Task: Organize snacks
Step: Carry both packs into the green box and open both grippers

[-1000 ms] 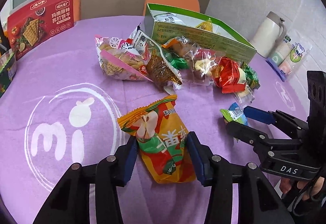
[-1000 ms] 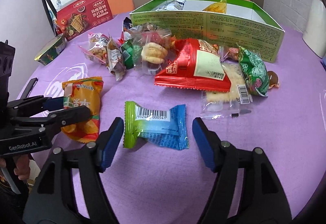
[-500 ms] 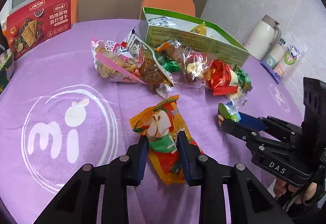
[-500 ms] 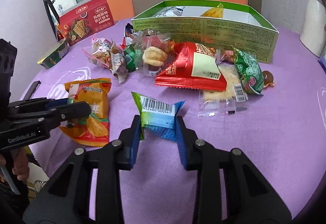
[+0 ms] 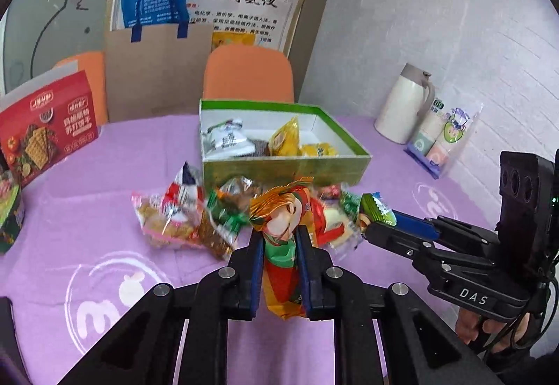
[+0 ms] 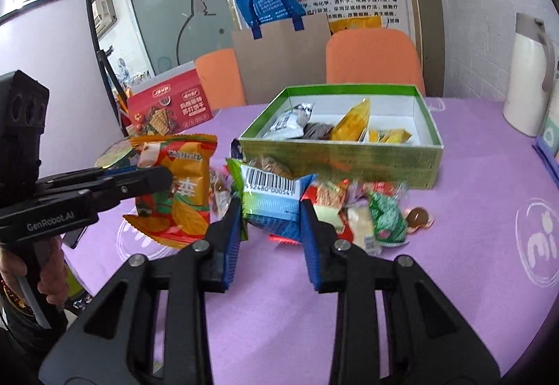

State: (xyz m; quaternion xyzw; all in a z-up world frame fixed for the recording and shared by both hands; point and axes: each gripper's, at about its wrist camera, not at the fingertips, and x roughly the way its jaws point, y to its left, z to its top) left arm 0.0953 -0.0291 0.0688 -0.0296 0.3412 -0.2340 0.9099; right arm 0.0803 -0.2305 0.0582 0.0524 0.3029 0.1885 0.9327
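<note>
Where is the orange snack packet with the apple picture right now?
The orange snack packet is clamped in the left tongs, lifted off the purple tablecloth in front of the green box; in the right wrist view it hangs at left.

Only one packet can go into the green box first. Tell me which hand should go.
Probably right. The right gripper is shut on the blue-green packet, directly facing the green box. The left gripper, shut on the orange packet, sits farther to the side.

Black claws with blue pads, silver screws, white "DAS" and "GenRobot.AI" lettering.
</note>
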